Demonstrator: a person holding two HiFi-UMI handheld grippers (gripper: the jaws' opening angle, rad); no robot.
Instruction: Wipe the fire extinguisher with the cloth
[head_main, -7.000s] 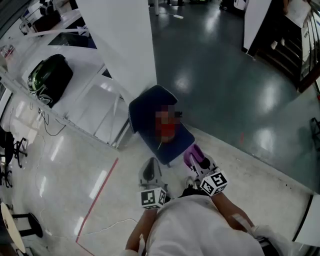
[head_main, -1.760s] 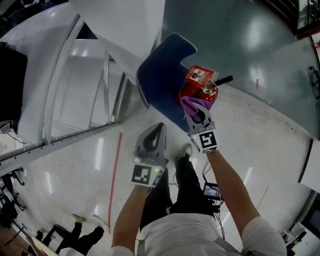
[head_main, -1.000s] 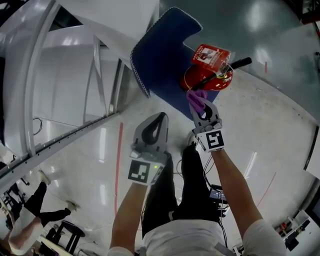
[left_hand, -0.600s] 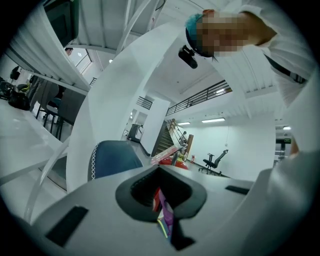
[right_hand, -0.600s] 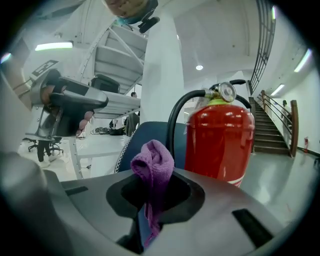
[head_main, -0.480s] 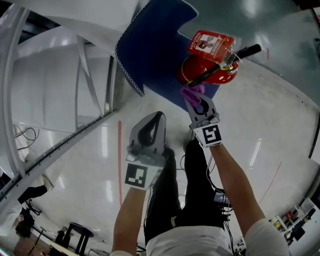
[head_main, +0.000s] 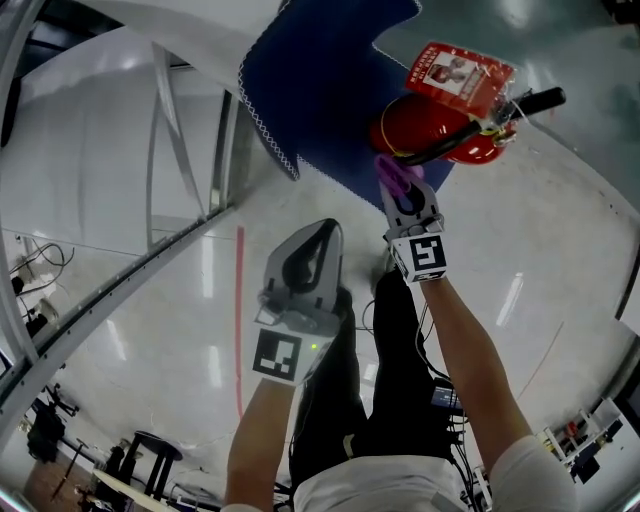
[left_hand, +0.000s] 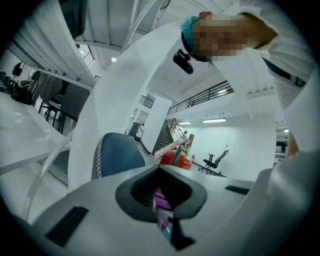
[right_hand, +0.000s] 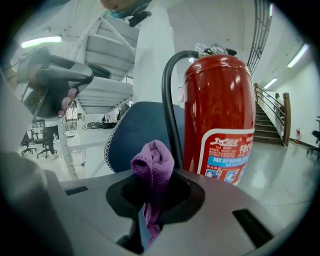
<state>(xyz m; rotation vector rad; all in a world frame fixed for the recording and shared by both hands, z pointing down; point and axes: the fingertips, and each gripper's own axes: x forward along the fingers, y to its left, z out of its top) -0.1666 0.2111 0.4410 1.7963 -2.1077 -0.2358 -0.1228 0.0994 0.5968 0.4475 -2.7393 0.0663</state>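
The red fire extinguisher (head_main: 435, 130) stands on the floor with a black handle (head_main: 530, 101) and a paper tag (head_main: 455, 70). My right gripper (head_main: 397, 182) is shut on a purple cloth (head_main: 393, 172), which is bunched against the extinguisher's near side; contact is not certain. In the right gripper view the cloth (right_hand: 154, 162) sticks up between the jaws just in front of the red cylinder (right_hand: 220, 110) and its black hose (right_hand: 167, 100). My left gripper (head_main: 327, 231) hangs shut and empty, lower left of the extinguisher (left_hand: 176, 157).
A blue padded seat (head_main: 320, 80) leans behind the extinguisher. White table legs and rails (head_main: 190, 130) fill the left side. A red floor line (head_main: 240, 300) runs below them. My legs (head_main: 350, 380) stand under the grippers. Stairs (right_hand: 272, 120) rise far right.
Since seven seconds ago the right gripper has come up to the extinguisher with the cloth. Over the last second the view shifted; cloth stays by the red body, left gripper unchanged.
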